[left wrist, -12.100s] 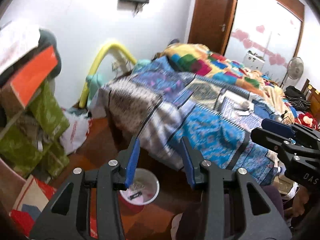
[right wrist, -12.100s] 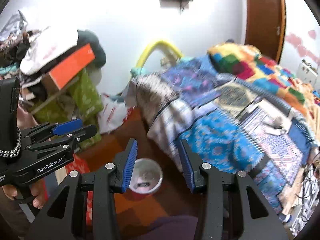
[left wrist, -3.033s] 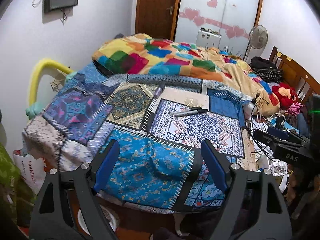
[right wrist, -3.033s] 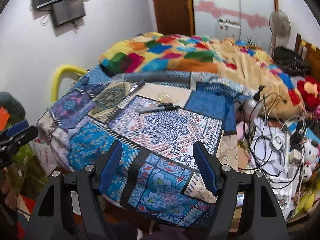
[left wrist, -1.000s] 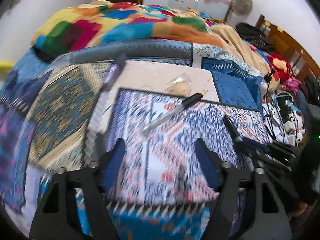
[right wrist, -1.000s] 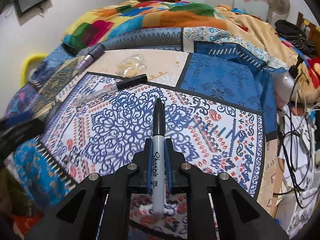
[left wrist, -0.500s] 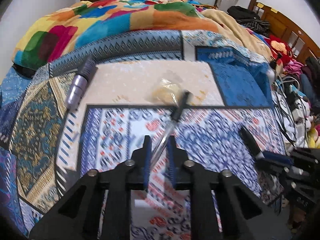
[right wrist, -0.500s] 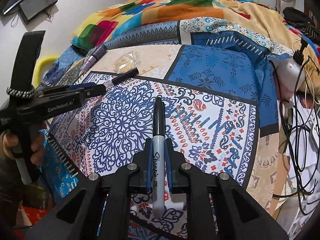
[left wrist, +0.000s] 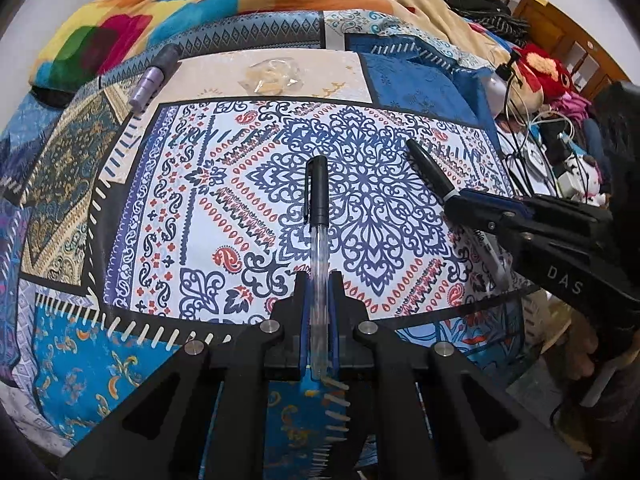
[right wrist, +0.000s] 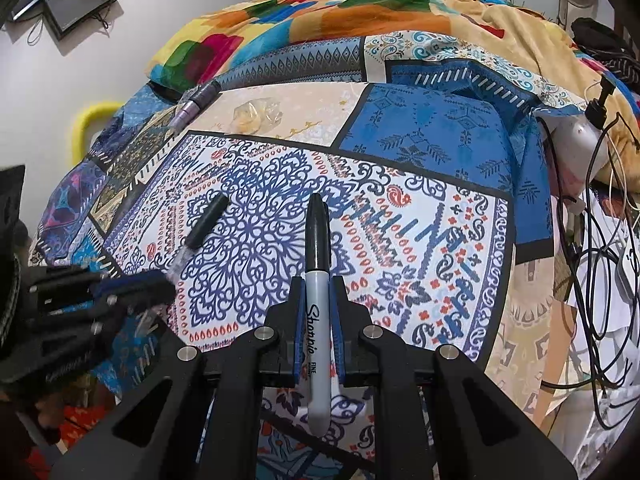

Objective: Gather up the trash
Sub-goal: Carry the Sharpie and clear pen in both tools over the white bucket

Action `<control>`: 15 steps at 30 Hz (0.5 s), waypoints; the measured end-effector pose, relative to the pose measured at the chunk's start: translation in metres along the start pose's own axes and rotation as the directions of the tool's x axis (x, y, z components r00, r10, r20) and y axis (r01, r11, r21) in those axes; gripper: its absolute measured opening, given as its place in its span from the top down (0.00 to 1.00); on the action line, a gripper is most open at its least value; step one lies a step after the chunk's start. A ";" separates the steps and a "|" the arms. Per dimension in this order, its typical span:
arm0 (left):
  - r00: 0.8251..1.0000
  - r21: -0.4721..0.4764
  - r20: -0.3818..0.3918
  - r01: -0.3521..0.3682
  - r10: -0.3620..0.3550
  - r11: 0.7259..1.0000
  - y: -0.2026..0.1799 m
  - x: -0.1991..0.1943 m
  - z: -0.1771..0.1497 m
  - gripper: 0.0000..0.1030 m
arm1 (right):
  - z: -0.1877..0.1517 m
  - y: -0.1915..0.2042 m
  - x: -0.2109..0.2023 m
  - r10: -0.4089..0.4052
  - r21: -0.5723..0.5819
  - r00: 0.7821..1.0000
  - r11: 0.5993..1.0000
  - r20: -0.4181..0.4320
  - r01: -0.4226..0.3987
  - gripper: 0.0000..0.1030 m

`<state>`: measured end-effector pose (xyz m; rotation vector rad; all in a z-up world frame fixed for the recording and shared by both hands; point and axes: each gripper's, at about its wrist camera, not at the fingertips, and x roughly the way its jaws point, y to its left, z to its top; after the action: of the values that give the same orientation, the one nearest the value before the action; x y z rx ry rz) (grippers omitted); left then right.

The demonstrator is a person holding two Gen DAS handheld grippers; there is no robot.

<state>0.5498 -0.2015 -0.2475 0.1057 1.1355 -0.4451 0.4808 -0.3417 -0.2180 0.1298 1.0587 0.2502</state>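
My left gripper (left wrist: 319, 280) is shut on a clear ballpoint pen with a black cap (left wrist: 318, 216), held above the patterned bedspread; the same pen (right wrist: 202, 224) shows at the left of the right wrist view. My right gripper (right wrist: 318, 284) is shut on a grey Sharpie marker with a black cap (right wrist: 318, 264); it also shows in the left wrist view (left wrist: 430, 172). A crumpled clear wrapper (left wrist: 270, 76) lies on the beige patch further back, also in the right wrist view (right wrist: 256, 114). A purple marker (left wrist: 152, 80) lies at the left of that patch.
A multicoloured blanket (left wrist: 224, 0) is heaped at the far side of the bed. Cables and chargers (right wrist: 600, 240) hang off the bed's right edge. A red plush toy (left wrist: 540, 72) and a wooden headboard (left wrist: 560, 32) are at the right. A yellow tube (right wrist: 90, 120) stands by the left wall.
My left gripper has lifted the clear pen off the bedspread and drawn back toward the near edge. The right gripper still holds the Sharpie, slightly raised.
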 end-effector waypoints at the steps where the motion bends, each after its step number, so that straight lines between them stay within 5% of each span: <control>1: 1.000 0.000 -0.004 0.001 -0.001 1.000 0.000 0.000 0.001 0.93 | -0.001 0.000 0.000 -0.001 0.000 1.000 1.000 0.001 0.001 0.89; 7: 1.000 -0.023 0.001 0.028 -0.028 0.999 0.005 0.006 0.014 0.92 | -0.002 0.006 0.000 -0.040 -0.008 0.999 0.999 0.012 0.040 0.89; 15: 0.999 0.015 0.029 -0.034 0.033 0.999 -0.010 0.012 0.018 0.93 | -0.009 0.011 -0.002 -0.076 0.006 0.997 0.997 0.027 0.076 0.89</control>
<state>0.5648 -0.2195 -0.2491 0.1314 1.1006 -0.4248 0.4704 -0.3321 -0.2187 0.0971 1.0348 0.1761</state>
